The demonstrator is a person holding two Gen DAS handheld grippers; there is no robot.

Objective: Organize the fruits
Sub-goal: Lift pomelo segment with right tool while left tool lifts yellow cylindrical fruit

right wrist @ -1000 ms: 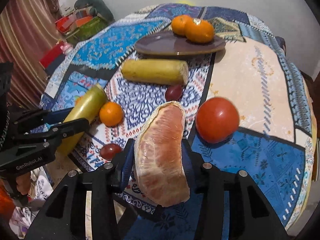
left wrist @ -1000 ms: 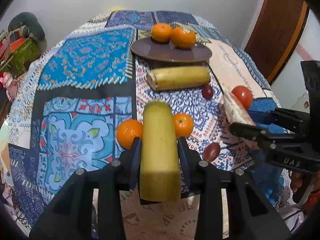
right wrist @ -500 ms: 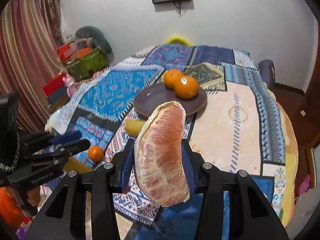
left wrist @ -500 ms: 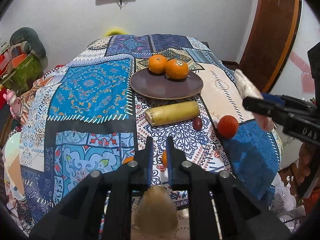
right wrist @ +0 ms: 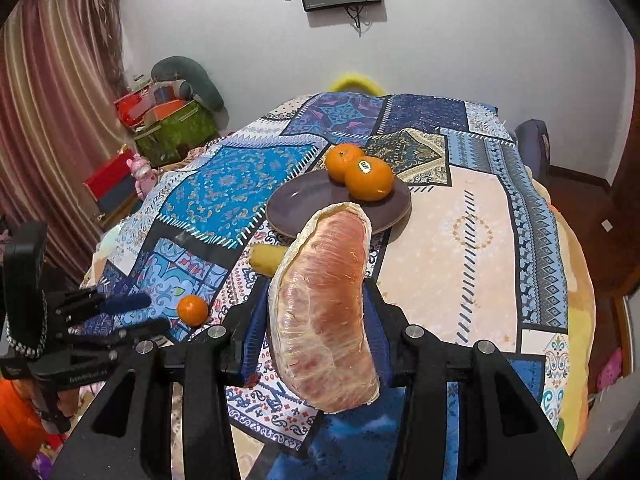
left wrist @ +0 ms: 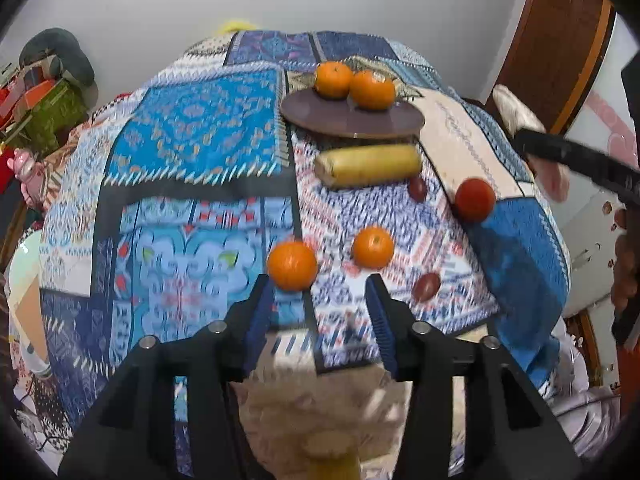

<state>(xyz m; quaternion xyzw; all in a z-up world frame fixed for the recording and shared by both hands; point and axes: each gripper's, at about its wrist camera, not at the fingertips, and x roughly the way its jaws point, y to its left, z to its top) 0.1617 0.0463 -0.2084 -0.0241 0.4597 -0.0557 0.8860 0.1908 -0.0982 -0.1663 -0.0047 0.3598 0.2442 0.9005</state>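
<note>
Left wrist view: left gripper (left wrist: 320, 308) jaws apart, nothing between them, above the patchwork tablecloth (left wrist: 192, 152); 2 loose oranges (left wrist: 292, 266), banana piece (left wrist: 368, 165), tomato (left wrist: 474, 199). Right wrist view: right gripper (right wrist: 320, 320) clamped on wrapped pomelo segment (right wrist: 326, 308); purple plate (right wrist: 300, 204) carrying 2 oranges beyond

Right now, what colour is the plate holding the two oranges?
Dark purplish-brown plate, clearest in the right wrist view.

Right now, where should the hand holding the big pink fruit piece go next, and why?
Probably forward and down to the brown plate. The right gripper is clamped on the pomelo wedge, held above the table, and the plate has bare space beside its two oranges.
</note>
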